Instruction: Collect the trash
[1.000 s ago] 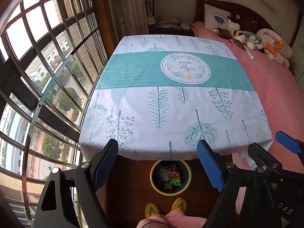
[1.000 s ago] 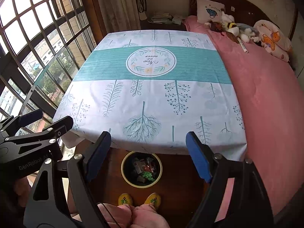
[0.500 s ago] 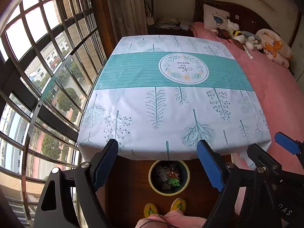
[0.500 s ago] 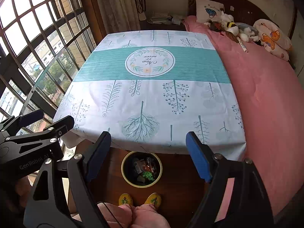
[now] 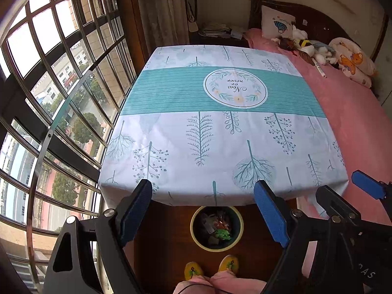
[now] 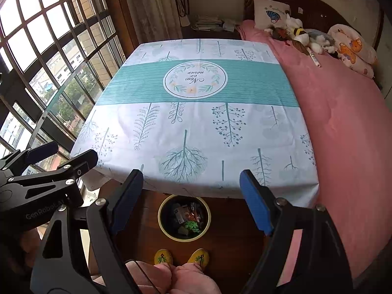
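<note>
A round trash bin [image 5: 217,227] with a yellow rim stands on the dark wood floor below the table's near edge, holding wrappers and a green scrap; it also shows in the right wrist view [image 6: 184,218]. My left gripper [image 5: 203,191] is open and empty, held above the bin and the table edge. My right gripper [image 6: 191,178] is open and empty at the same height. The table [image 5: 220,132] wears a white and teal tree-print cloth with nothing on it.
A pink bed [image 5: 357,122] runs along the table's right side, with plush toys [image 5: 308,46] and a marker [image 5: 320,70] near the headboard. A barred window [image 5: 49,98] fills the left. My yellow slippers [image 5: 210,268] stand by the bin.
Both views have drifted slightly; the table and bin sit a little higher in frame. Both grippers stay open and empty.
</note>
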The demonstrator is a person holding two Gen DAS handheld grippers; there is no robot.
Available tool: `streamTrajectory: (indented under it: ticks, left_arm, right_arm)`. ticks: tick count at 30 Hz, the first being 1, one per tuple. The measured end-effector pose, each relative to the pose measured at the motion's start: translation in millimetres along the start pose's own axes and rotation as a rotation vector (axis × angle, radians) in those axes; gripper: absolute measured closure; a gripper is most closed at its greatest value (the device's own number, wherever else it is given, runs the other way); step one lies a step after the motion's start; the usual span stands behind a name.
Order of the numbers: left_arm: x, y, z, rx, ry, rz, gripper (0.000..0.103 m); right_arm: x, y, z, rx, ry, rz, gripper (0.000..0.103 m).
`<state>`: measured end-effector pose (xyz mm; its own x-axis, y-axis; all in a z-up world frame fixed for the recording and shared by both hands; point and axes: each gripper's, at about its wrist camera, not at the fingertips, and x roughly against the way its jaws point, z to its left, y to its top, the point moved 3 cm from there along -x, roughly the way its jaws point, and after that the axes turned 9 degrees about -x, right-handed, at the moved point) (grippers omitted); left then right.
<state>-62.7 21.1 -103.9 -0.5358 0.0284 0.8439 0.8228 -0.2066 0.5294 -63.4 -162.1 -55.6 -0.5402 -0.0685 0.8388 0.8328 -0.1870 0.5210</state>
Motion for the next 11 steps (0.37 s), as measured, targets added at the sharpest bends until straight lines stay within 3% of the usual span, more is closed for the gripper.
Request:
streamTrajectory:
  ticks: [11]
  left_arm:
    - [2.7,-5.2,-4.4,0.000,-0.008,0.007,0.016]
  right_arm:
    - [0.0,-0.1,-0.7,0.000,0.002,0.002,0.024]
